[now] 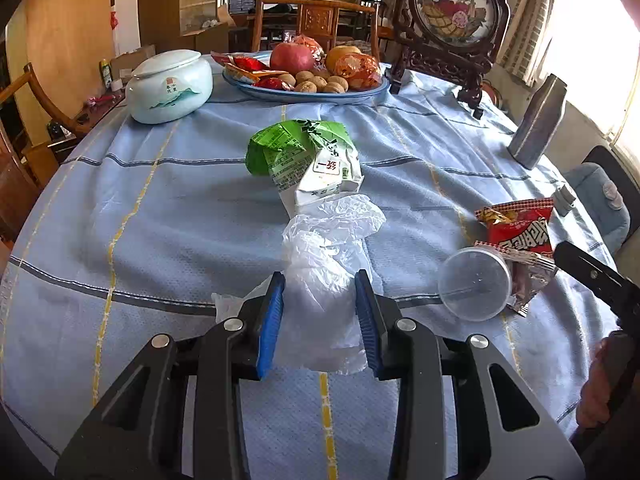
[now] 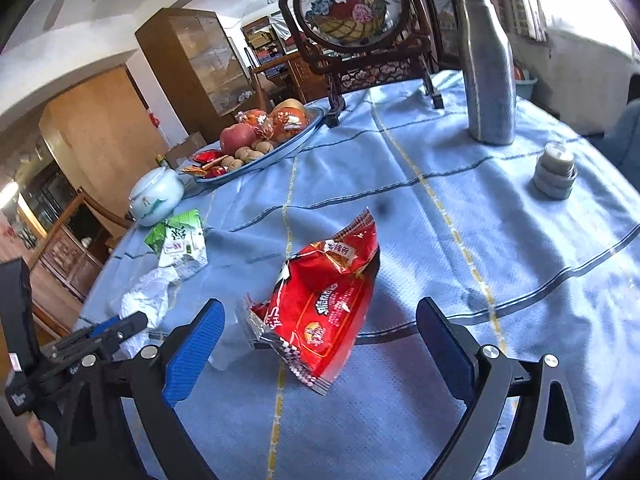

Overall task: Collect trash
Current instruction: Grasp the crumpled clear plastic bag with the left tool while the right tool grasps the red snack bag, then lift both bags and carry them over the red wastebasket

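A crumpled white plastic bag [image 1: 320, 240] lies on the blue tablecloth, and my left gripper [image 1: 320, 276] has its blue pads pressed against both sides of the bag's near end. Behind the bag lies a crushed green and white carton [image 1: 308, 160]. To the right are a red snack wrapper [image 1: 520, 228] and a clear plastic cup [image 1: 474, 284] on its side. My right gripper [image 2: 320, 304] stands open, with the red snack wrapper [image 2: 324, 280] between its fingers but untouched. The cup [image 2: 232, 340] is partly hidden behind the left finger. The left gripper [image 2: 120, 324] shows at the left edge on the bag [image 2: 148, 296].
At the back of the table stand a blue plate [image 1: 248, 84] of fruit, nuts and sweets, a pale lidded ceramic jar [image 1: 168, 84] and a carved wooden ornament screen [image 1: 452, 12]. A silver bottle [image 2: 488, 80] and a small grey cap [image 2: 554, 172] stand far right. Wooden chairs surround the table.
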A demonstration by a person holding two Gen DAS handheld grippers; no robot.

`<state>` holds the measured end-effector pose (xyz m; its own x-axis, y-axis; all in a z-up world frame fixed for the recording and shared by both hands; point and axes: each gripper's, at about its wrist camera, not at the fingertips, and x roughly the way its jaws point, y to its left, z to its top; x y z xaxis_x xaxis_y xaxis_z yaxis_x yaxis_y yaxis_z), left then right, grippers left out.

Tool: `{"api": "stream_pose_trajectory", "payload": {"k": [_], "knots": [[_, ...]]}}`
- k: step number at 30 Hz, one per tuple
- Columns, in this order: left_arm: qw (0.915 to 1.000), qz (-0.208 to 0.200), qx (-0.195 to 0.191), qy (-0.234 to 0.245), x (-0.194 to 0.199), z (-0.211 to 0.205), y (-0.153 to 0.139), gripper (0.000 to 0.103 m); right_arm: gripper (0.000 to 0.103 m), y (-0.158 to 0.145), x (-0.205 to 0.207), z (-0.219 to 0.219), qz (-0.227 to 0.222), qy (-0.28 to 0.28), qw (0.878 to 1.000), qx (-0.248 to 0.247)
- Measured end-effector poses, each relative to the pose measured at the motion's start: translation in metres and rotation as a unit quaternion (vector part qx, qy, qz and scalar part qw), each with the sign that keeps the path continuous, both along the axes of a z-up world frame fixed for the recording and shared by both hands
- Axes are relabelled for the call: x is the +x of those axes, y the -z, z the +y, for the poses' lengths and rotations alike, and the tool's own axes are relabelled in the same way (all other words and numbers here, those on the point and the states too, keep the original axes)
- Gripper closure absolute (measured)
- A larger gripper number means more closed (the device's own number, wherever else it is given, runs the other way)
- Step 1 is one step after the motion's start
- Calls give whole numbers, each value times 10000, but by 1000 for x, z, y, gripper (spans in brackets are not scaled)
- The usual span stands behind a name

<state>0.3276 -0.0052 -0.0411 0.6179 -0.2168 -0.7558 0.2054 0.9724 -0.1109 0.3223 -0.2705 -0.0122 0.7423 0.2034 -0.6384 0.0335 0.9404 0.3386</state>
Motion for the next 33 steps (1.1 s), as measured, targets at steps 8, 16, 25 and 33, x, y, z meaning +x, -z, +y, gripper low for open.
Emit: {"api": "stream_pose_trajectory", "payload": {"k": [8, 16, 25, 33], "knots": [[10000, 34, -54, 33, 0, 2, -1, 66, 48, 8, 10, 8, 138, -376, 9990, 216], [9999, 57, -9, 121, -2, -2, 0, 65, 27, 10, 13, 4, 106, -290, 9975, 629], [9999, 73, -50, 88, 0, 1, 0, 65, 85, 9, 14, 6, -62, -387, 9979, 519], [9996, -116, -245, 68, -3, 8, -8, 66, 84, -9, 3, 10, -543, -351, 9979, 108]]}}
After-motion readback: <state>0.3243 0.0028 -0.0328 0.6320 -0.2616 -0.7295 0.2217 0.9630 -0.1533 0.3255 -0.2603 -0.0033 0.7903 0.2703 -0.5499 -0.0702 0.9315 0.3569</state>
